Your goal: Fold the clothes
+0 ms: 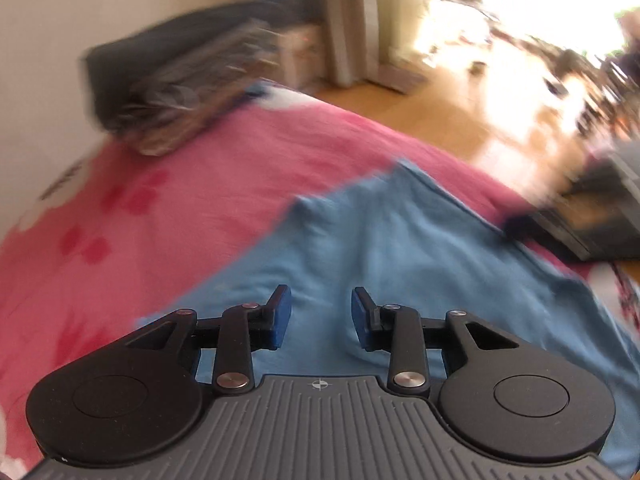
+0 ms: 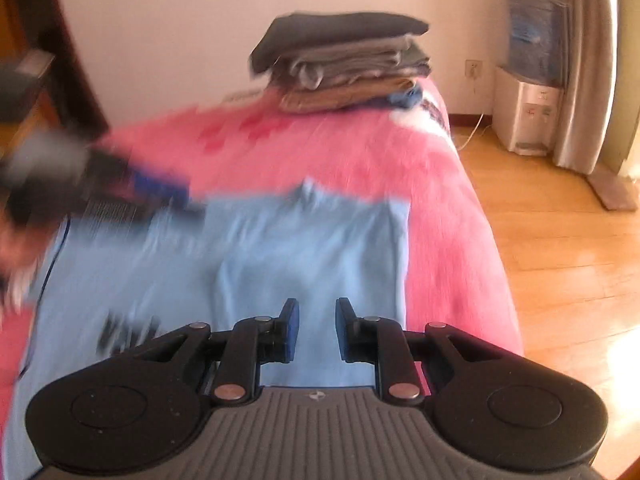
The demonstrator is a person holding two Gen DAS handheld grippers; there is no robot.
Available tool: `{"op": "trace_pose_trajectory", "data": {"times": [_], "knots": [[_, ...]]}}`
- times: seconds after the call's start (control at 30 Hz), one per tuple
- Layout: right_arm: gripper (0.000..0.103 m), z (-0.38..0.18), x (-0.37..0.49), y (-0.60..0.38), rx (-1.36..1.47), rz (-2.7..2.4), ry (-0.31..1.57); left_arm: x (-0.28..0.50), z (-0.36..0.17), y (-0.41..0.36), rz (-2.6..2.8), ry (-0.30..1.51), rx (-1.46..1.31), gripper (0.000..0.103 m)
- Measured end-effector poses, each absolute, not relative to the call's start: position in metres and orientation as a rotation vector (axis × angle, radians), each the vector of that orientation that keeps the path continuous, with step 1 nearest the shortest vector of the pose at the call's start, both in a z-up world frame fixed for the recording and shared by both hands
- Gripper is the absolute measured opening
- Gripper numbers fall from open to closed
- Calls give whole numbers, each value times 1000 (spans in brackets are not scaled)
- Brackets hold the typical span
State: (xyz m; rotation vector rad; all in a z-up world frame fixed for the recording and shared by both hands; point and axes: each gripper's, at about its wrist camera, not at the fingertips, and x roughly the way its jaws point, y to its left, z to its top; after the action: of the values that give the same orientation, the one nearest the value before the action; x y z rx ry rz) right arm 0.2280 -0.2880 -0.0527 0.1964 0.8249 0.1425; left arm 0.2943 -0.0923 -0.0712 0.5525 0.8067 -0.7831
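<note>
A light blue garment (image 1: 400,248) lies spread on the pink bedspread (image 1: 160,200), with a fold running down its middle. In the left wrist view my left gripper (image 1: 321,300) hovers just above the blue cloth, open, with nothing between its blue pads. In the right wrist view my right gripper (image 2: 317,312) is also open and empty, over the garment (image 2: 280,248) near its right edge. The left gripper (image 2: 168,192) shows there as a dark blur over the garment's far left corner.
A stack of folded dark, grey and brown clothes (image 2: 344,60) sits at the far end of the bed (image 2: 440,200) against the wall. To the right, wooden floor (image 2: 560,260) runs beside the bed, with a water dispenser (image 2: 524,112) and a curtain beyond.
</note>
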Motion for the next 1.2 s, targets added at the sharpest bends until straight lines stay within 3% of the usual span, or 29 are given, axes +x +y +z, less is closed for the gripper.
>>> {"op": "trace_pose_trajectory", "data": {"times": [0.23, 0.6, 0.73, 0.8, 0.83, 0.97, 1.1, 1.2], "knots": [[20, -62, 268, -285, 323, 180, 840, 302, -97, -63, -723, 936, 407, 32], [22, -74, 231, -152, -396, 366, 820, 292, -100, -5, -579, 940, 96, 32], [22, -95, 234, -139, -496, 305, 839, 289, -102, -4, -607, 944, 44, 33], [15, -94, 236, -147, -423, 281, 839, 290, -105, -4, -622, 945, 29, 33], [3, -90, 237, -158, -338, 259, 843, 290, -106, -5, -630, 940, 27, 33], [2, -75, 241, -229, 198, 158, 856, 288, -110, -17, -667, 875, 99, 32], [2, -101, 232, -296, 745, 118, 835, 293, -117, -37, -716, 885, 150, 32], [2, -118, 226, -319, 955, 120, 812, 310, -123, -39, -766, 973, -18, 32]]}}
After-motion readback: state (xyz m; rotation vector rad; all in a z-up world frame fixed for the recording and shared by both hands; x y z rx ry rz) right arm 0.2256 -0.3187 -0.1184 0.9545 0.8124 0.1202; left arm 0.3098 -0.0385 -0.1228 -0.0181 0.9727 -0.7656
